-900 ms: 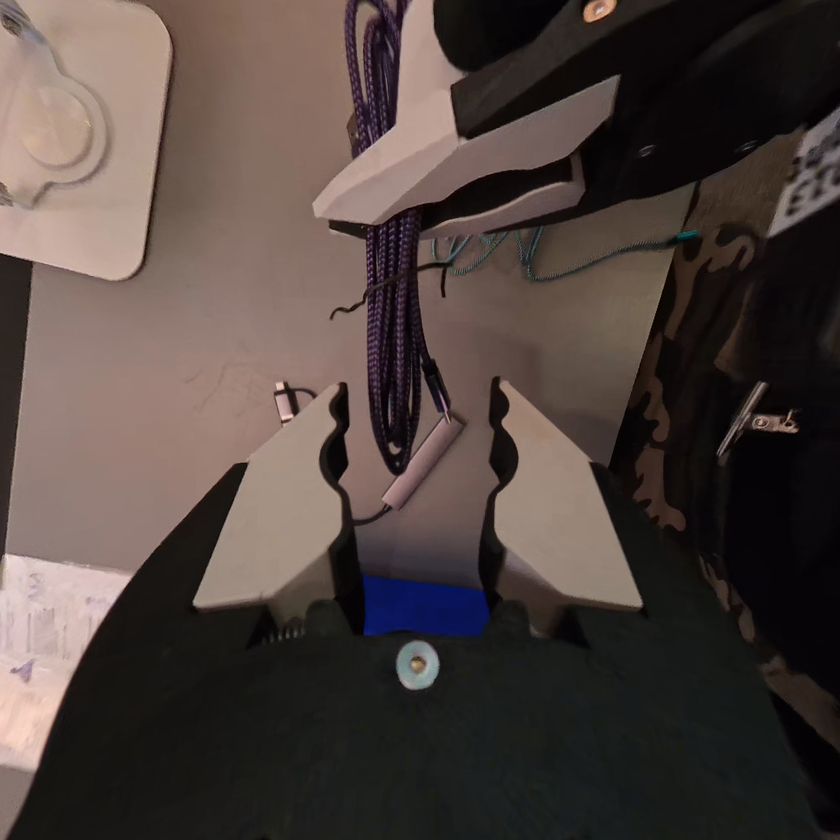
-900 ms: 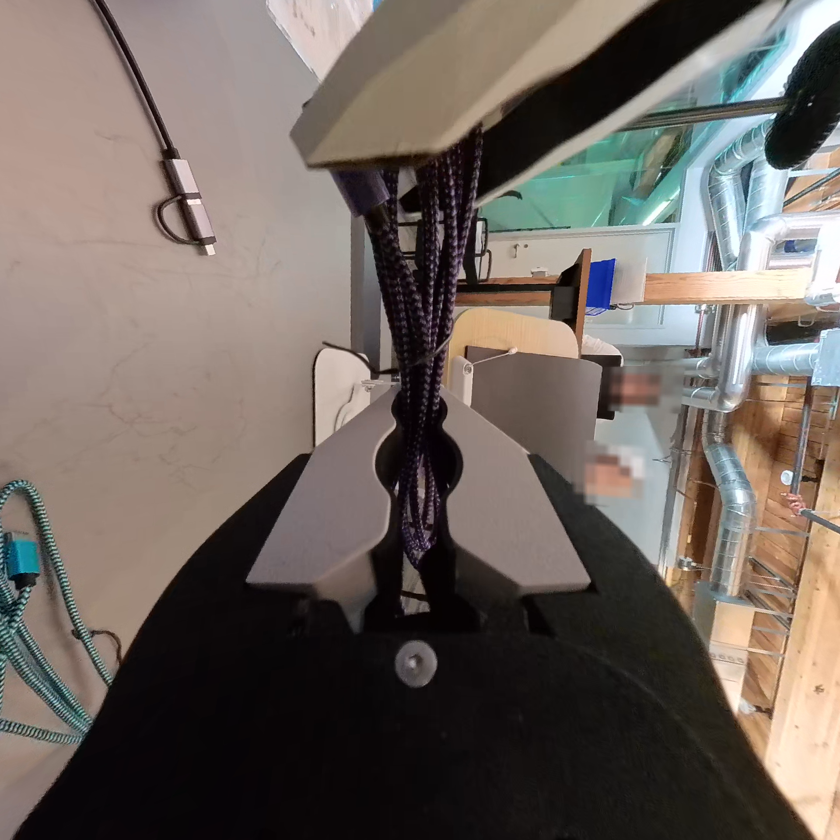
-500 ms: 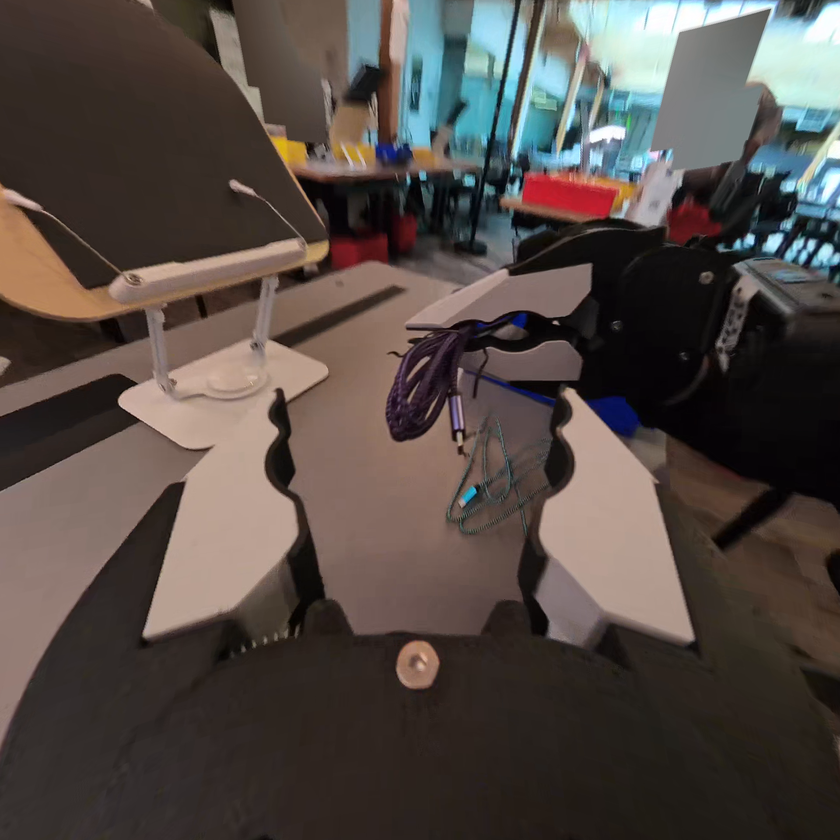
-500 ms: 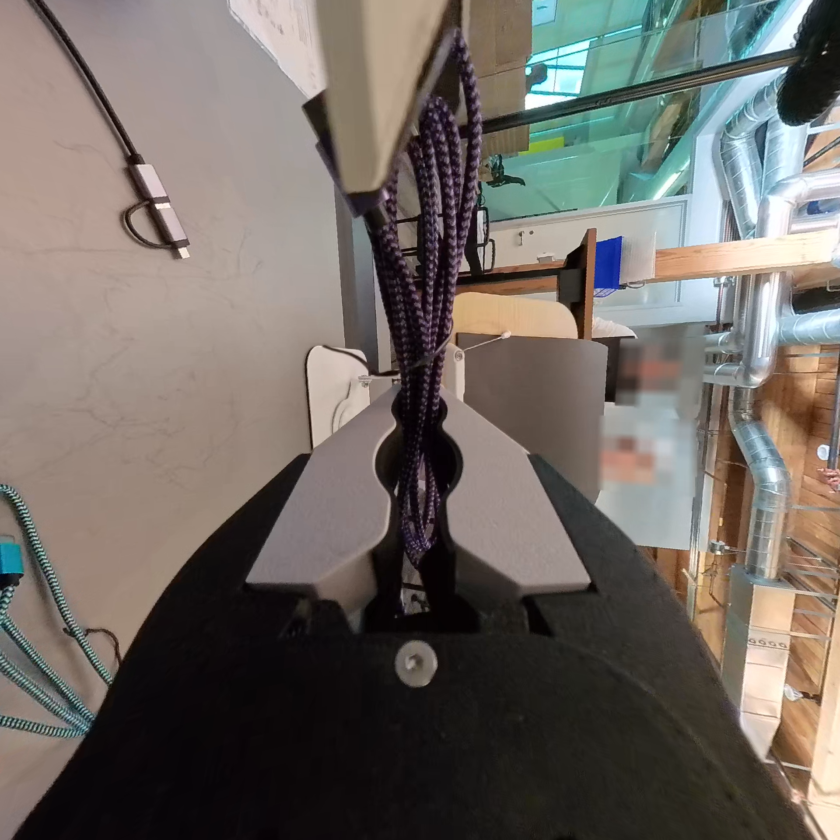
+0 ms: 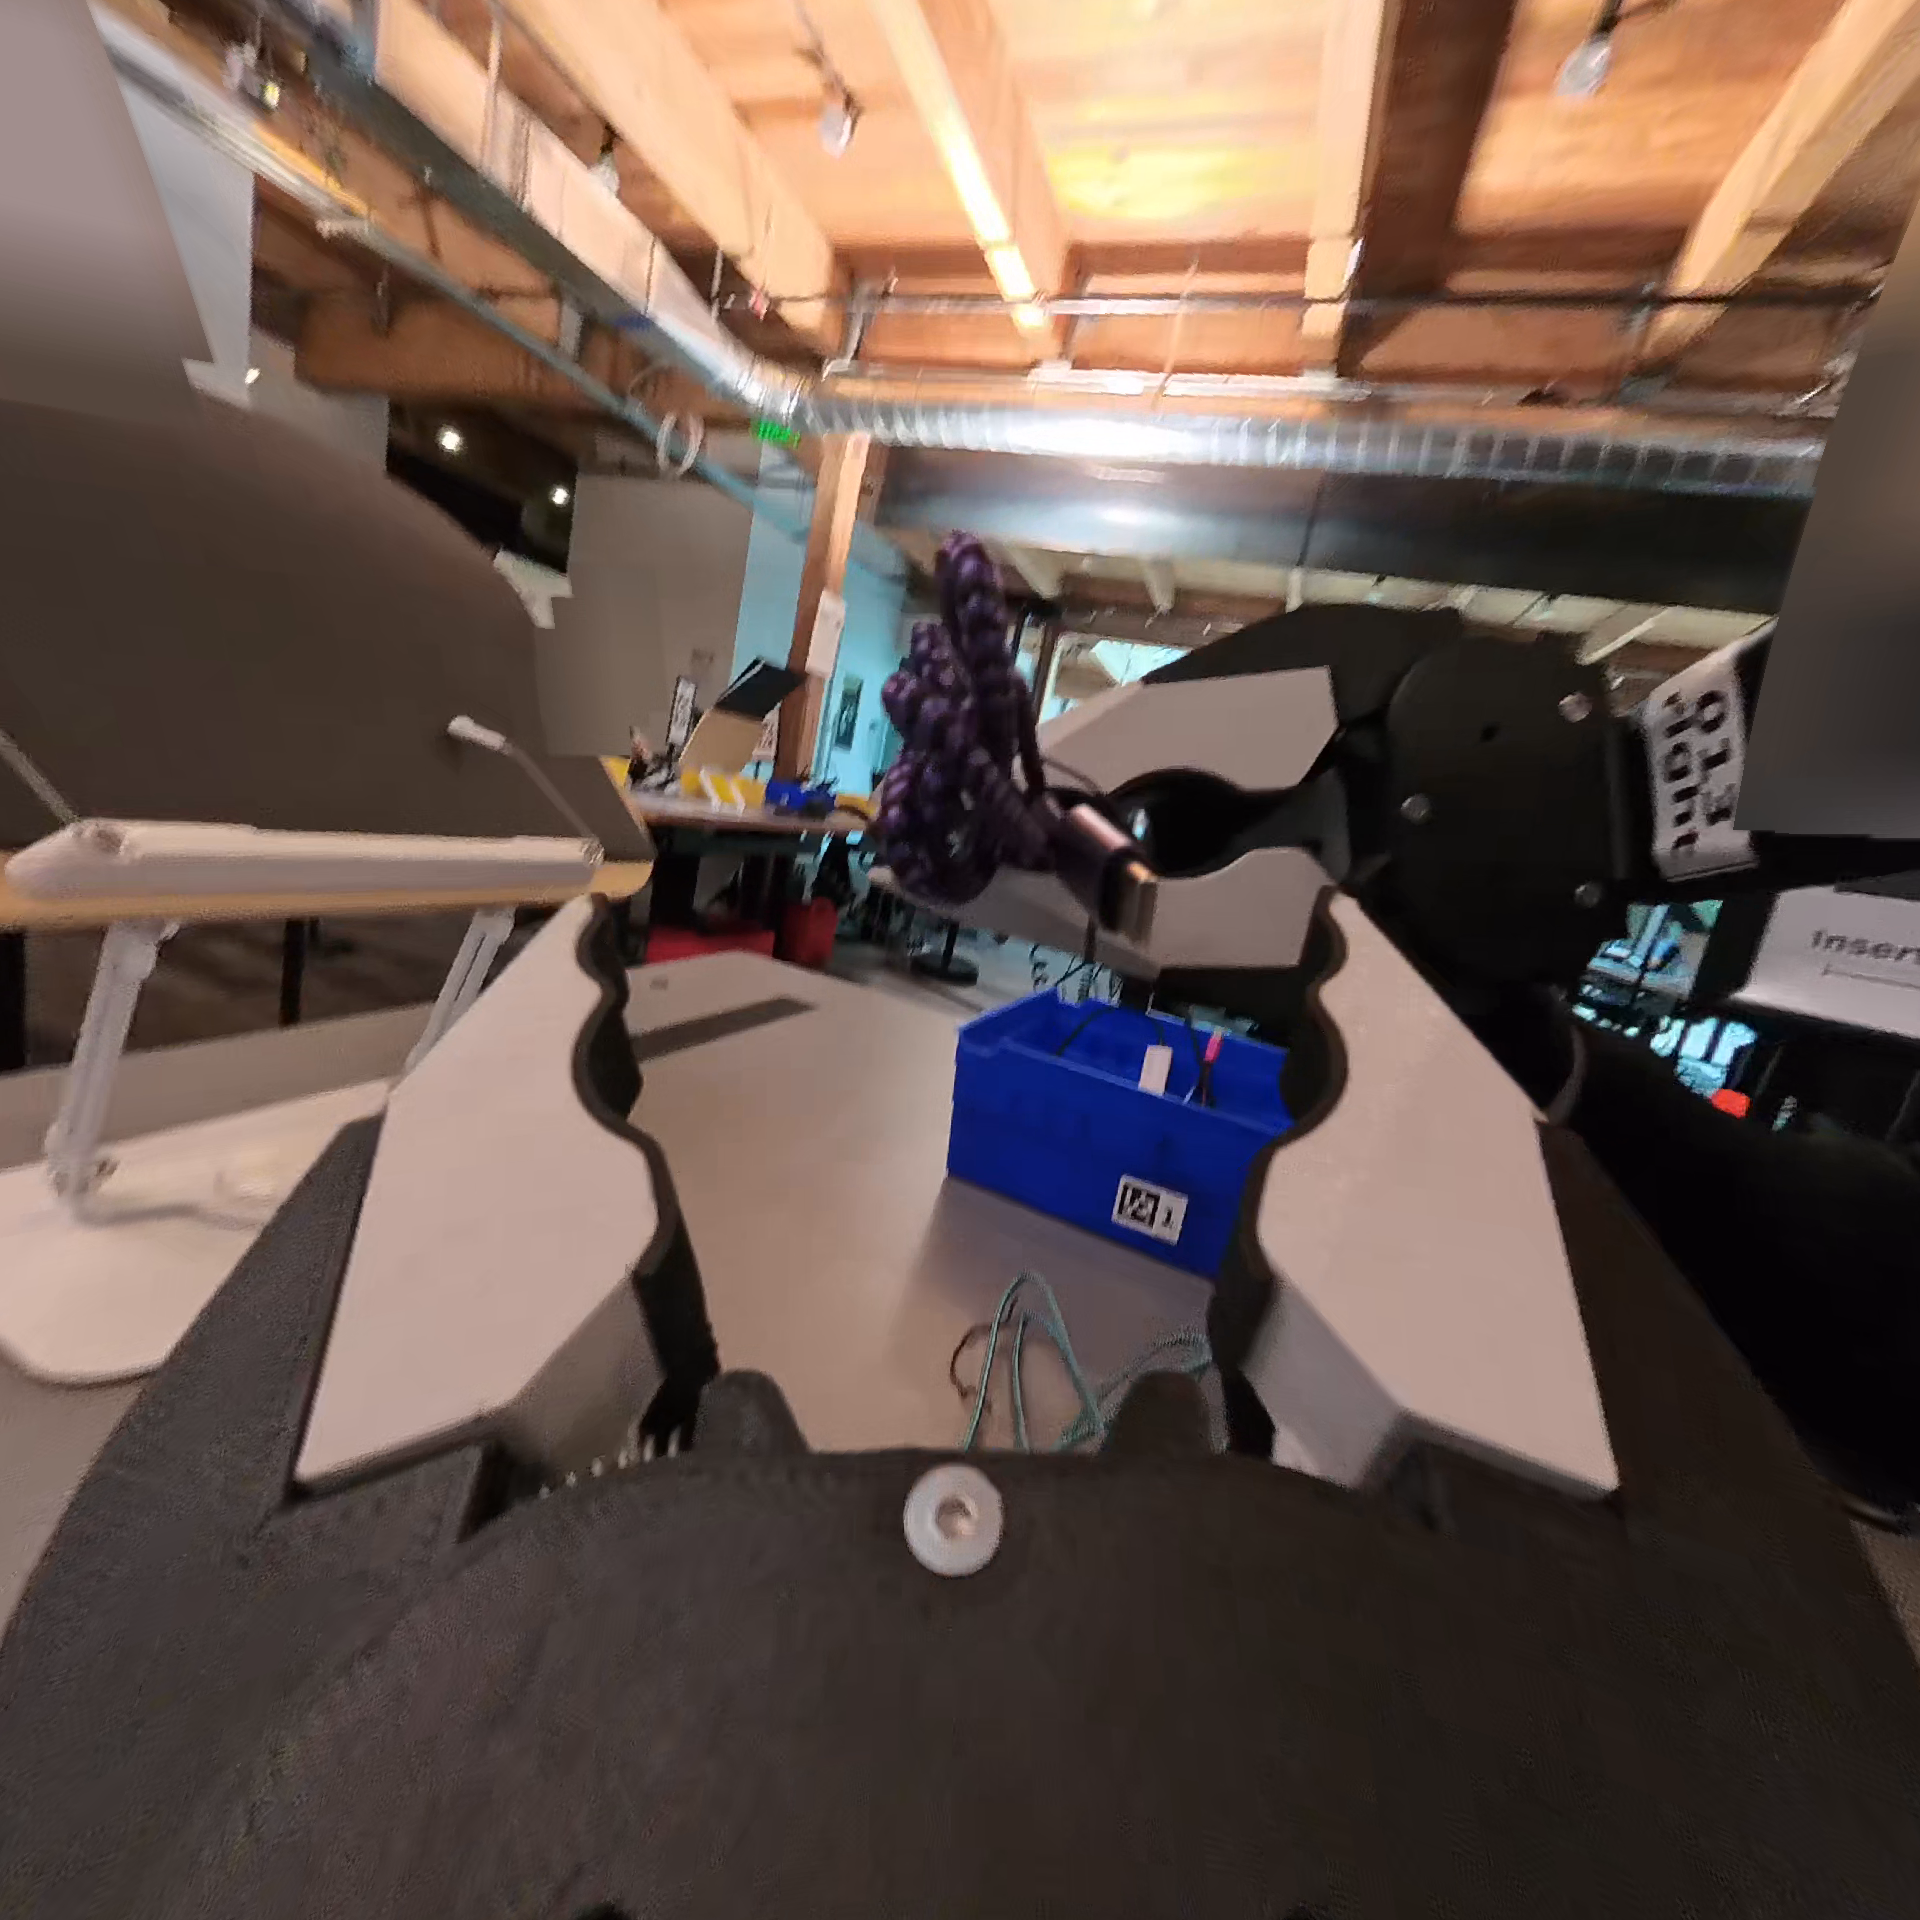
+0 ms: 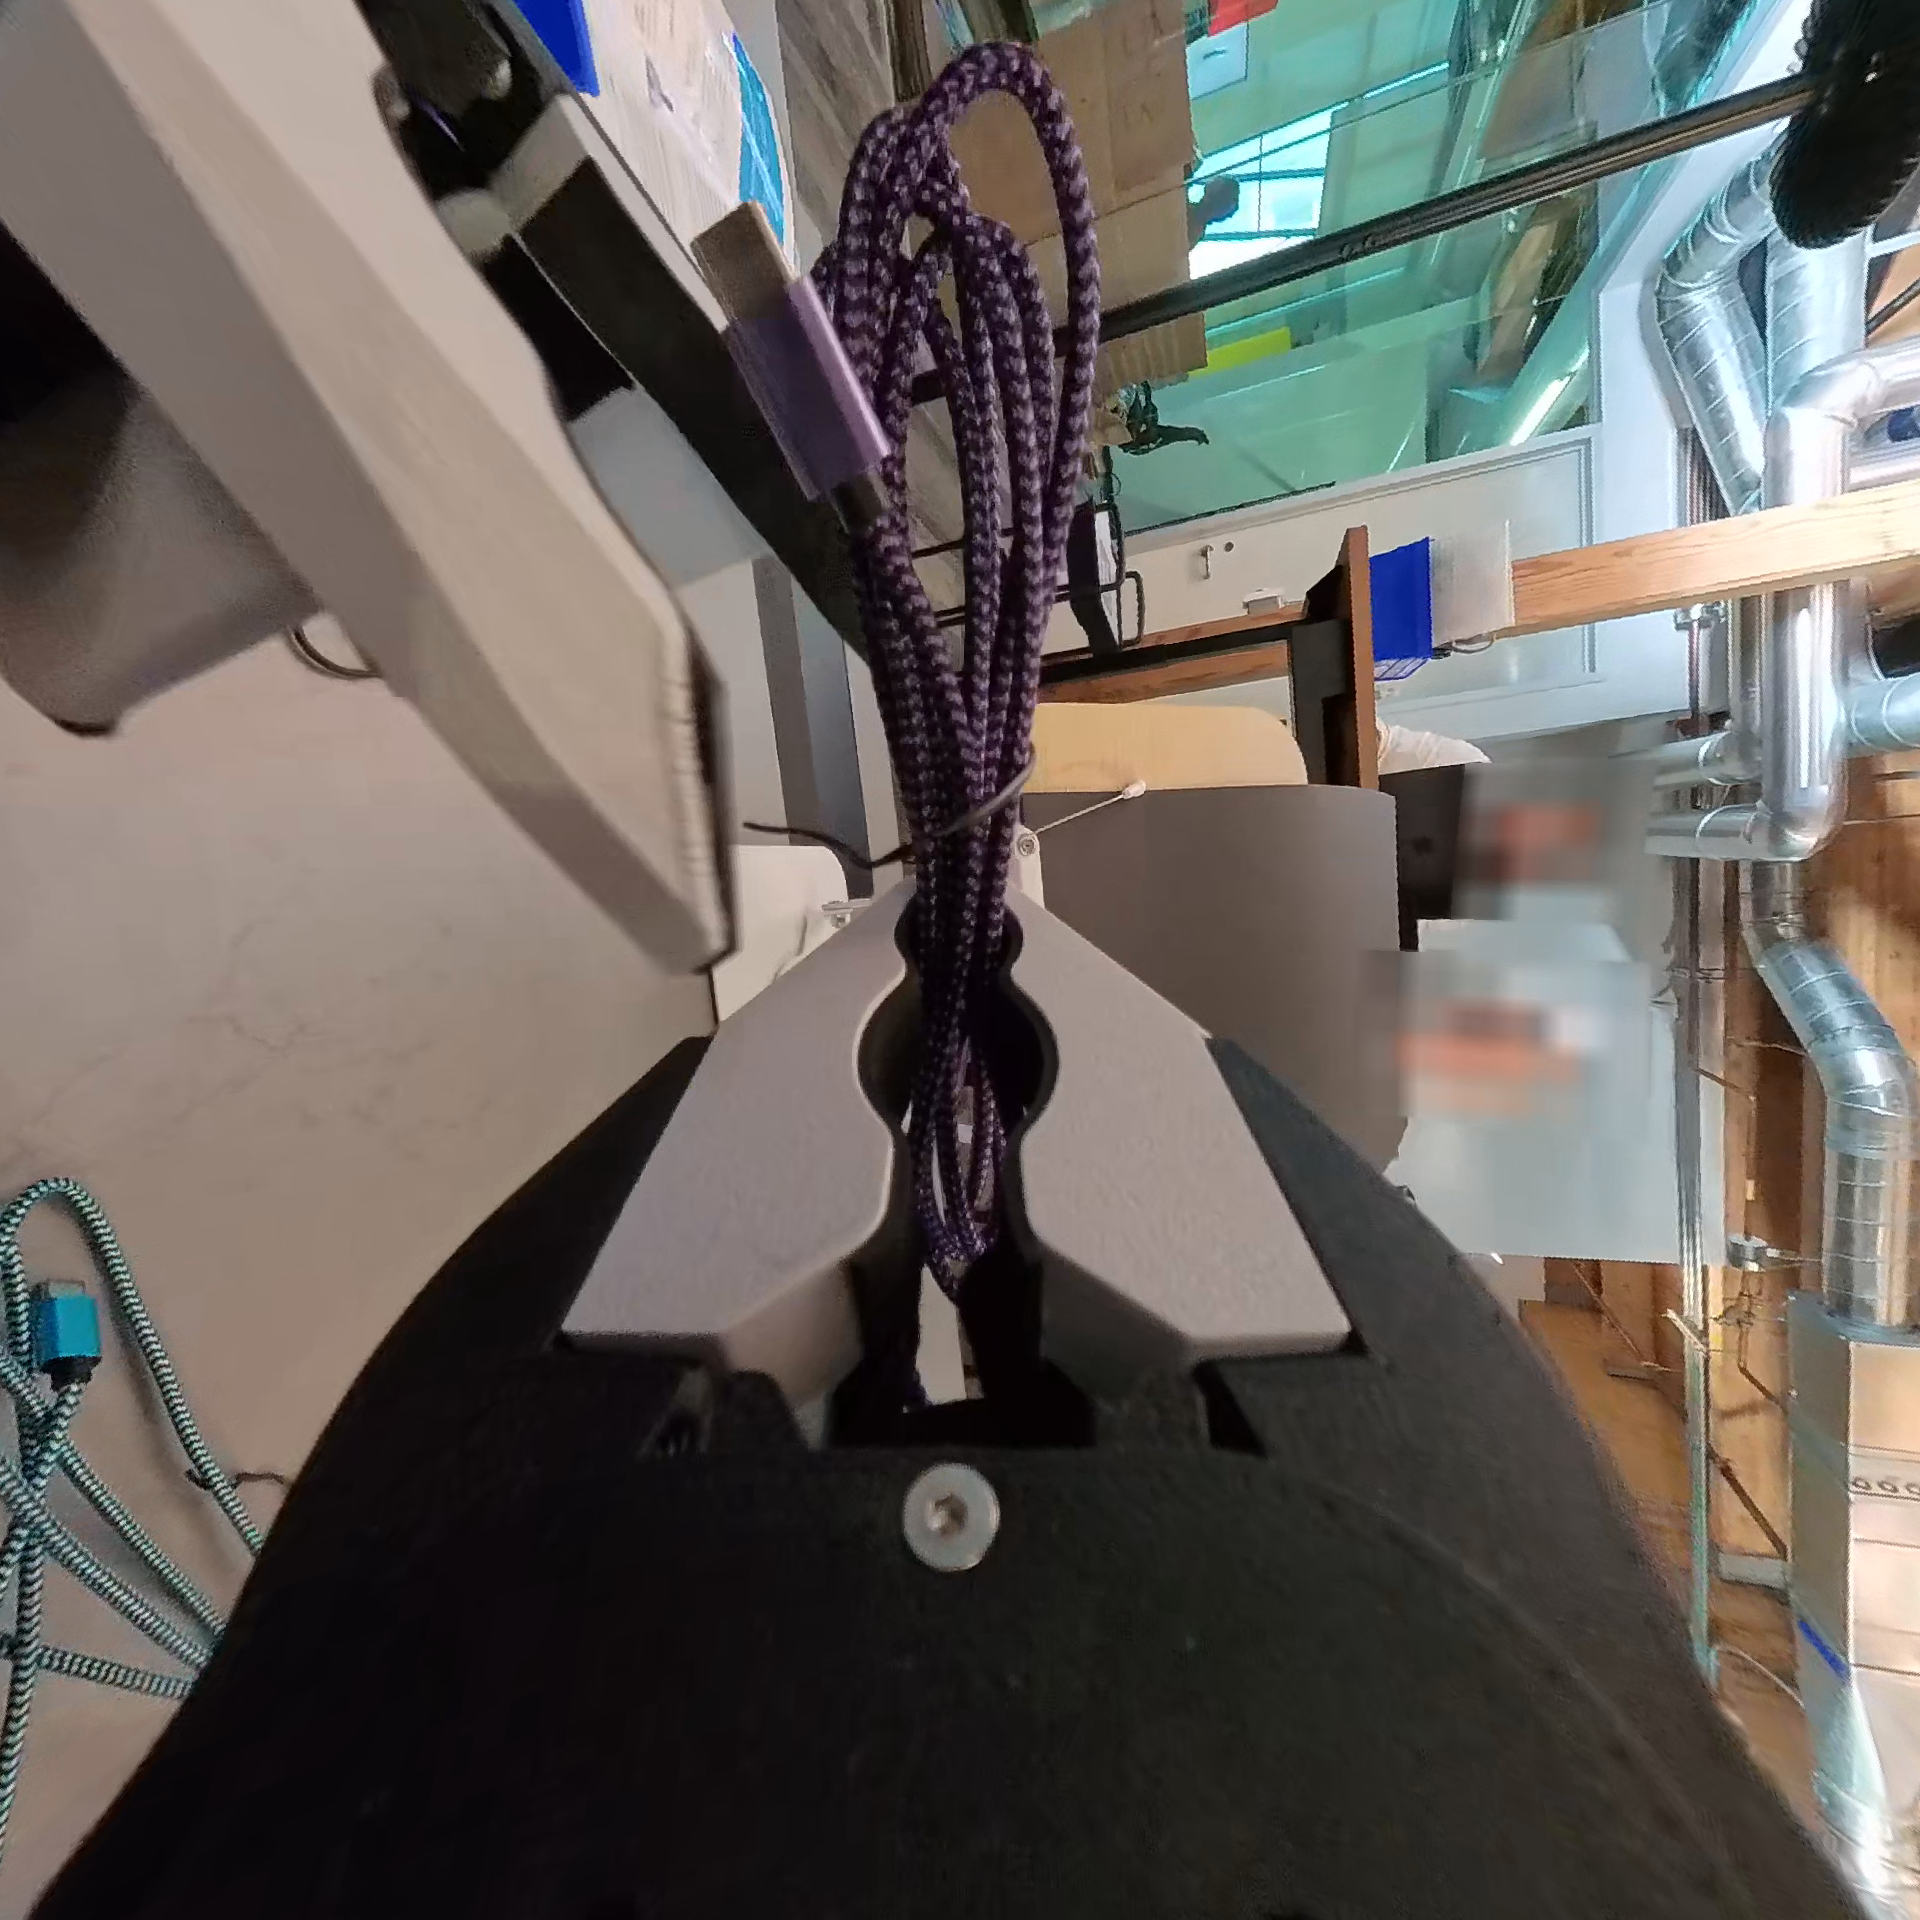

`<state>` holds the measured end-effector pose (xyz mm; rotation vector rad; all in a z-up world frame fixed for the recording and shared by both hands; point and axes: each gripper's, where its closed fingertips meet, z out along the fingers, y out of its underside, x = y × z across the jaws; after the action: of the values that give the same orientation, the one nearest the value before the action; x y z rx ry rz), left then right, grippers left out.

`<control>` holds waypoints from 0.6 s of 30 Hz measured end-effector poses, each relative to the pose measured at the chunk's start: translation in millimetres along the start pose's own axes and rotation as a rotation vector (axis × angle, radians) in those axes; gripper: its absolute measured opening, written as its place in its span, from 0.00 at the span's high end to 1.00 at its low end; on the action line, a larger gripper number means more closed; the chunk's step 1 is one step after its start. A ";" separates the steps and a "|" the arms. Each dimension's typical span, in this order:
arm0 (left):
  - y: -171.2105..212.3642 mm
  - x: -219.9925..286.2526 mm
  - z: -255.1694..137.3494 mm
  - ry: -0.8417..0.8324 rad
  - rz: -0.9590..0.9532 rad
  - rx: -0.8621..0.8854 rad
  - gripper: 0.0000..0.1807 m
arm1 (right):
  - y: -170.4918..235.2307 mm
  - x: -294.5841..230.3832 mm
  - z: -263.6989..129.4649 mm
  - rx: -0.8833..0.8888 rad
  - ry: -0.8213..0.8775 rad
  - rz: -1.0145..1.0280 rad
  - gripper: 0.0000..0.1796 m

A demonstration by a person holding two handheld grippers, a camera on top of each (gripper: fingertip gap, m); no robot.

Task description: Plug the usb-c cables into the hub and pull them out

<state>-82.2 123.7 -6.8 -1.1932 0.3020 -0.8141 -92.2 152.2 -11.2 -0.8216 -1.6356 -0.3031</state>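
My right gripper [image 6: 961, 920] is shut on a bundled purple braided cable [image 6: 966, 644], tied with a thin black tie. The bundle stands up from the jaws, with its purple plug [image 6: 805, 364] free at the top. In the left wrist view the right gripper [image 5: 992, 821] holds the bundle [image 5: 956, 748] in the air, with the plug [image 5: 1117, 883] pointing towards me. My left gripper [image 5: 961, 925] is open and empty, just in front of the bundle. One of its fingers [image 6: 468, 520] shows close beside the plug. The hub is hidden.
A teal braided cable [image 6: 62, 1403] lies loose on the grey table [image 5: 831, 1122]; it also shows in the left wrist view [image 5: 1039, 1371]. A blue bin [image 5: 1091, 1132] stands at the table's far edge. A white stand [image 5: 156, 1195] is on the left.
My left gripper has tilted up from looking down at the table to looking level, and is now close to the plug. The right gripper has kept its hold on the purple bundle.
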 end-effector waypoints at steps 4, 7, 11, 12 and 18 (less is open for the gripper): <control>-14.7 5.6 6.5 0.078 -0.017 0.108 0.38 | -2.4 -1.6 0.7 0.011 -0.012 0.020 0.99; -21.6 11.1 7.9 0.120 -0.003 0.152 0.44 | -3.0 -4.2 2.5 0.013 -0.021 0.026 0.99; -21.0 18.0 9.0 0.142 0.028 0.149 0.54 | -2.1 -5.9 5.0 0.015 -0.026 0.030 0.99; -19.7 17.4 9.8 0.139 0.032 0.140 0.55 | -2.1 -5.8 5.4 0.017 -0.026 0.032 0.99; -16.3 17.5 10.1 0.134 0.061 0.114 0.60 | -0.4 -6.9 8.2 0.012 -0.031 0.029 0.99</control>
<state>-70.6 116.4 15.2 -1.0201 0.3950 -0.8486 -98.4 154.5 -19.5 -0.8435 -1.6513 -0.2613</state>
